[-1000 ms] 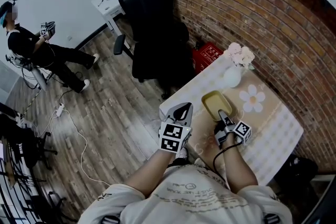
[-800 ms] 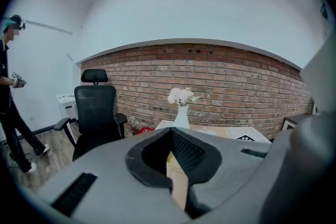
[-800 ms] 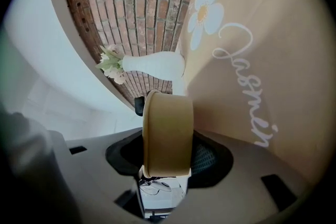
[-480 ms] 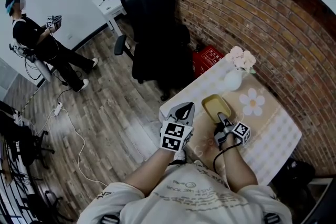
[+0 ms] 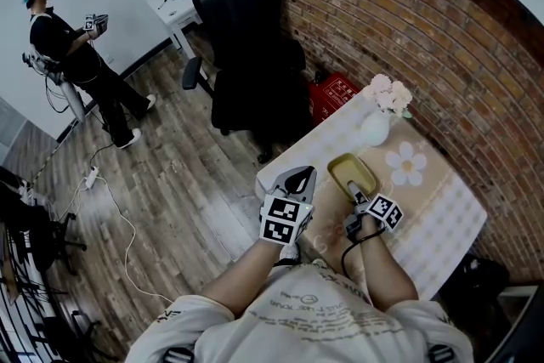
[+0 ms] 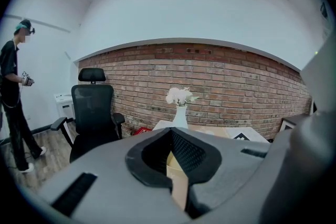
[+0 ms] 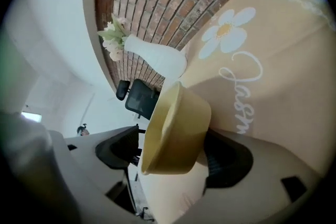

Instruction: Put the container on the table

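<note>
The yellow oblong container (image 5: 353, 172) rests on the floral tablecloth of the table (image 5: 442, 217), close to the near left corner. In the right gripper view the container (image 7: 176, 128) lies on its side between the jaws. My right gripper (image 5: 355, 193) (image 7: 171, 158) is at its near end with the jaws opening. The left pad stands clear of the rim and the right pad sits by the base. My left gripper (image 5: 297, 175) (image 6: 174, 166) hovers at the table's left edge, shut and holding nothing.
A white vase of flowers (image 5: 375, 125) (image 7: 157, 55) stands on the table beyond the container, by the brick wall. A black office chair (image 5: 251, 47) and a red crate (image 5: 337, 87) sit on the floor past the table. A person (image 5: 72, 47) stands far off to the left.
The right gripper's jaws have spread apart from the container and its wrist has rolled a little. The left gripper has stayed put. The distant person has shifted slightly.
</note>
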`<act>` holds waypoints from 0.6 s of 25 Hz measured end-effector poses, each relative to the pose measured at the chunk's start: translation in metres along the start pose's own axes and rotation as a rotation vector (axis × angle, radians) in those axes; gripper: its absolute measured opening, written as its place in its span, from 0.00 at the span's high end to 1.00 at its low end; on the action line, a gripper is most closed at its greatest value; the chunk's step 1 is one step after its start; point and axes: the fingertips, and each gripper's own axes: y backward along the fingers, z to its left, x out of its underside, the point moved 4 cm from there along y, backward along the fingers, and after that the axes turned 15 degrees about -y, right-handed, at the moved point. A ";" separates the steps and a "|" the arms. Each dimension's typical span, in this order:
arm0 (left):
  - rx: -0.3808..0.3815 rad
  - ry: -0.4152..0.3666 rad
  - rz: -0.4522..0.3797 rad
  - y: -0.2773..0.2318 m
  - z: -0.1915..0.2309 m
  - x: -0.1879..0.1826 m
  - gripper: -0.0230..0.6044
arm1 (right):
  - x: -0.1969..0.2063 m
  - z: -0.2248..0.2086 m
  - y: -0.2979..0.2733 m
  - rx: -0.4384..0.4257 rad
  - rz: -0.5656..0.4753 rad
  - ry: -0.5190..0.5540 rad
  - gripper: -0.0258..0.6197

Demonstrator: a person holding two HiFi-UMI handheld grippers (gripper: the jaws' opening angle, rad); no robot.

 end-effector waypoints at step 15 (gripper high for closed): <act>0.048 -0.005 -0.006 -0.006 -0.006 0.000 0.96 | -0.007 0.005 0.040 0.118 -0.136 0.100 0.36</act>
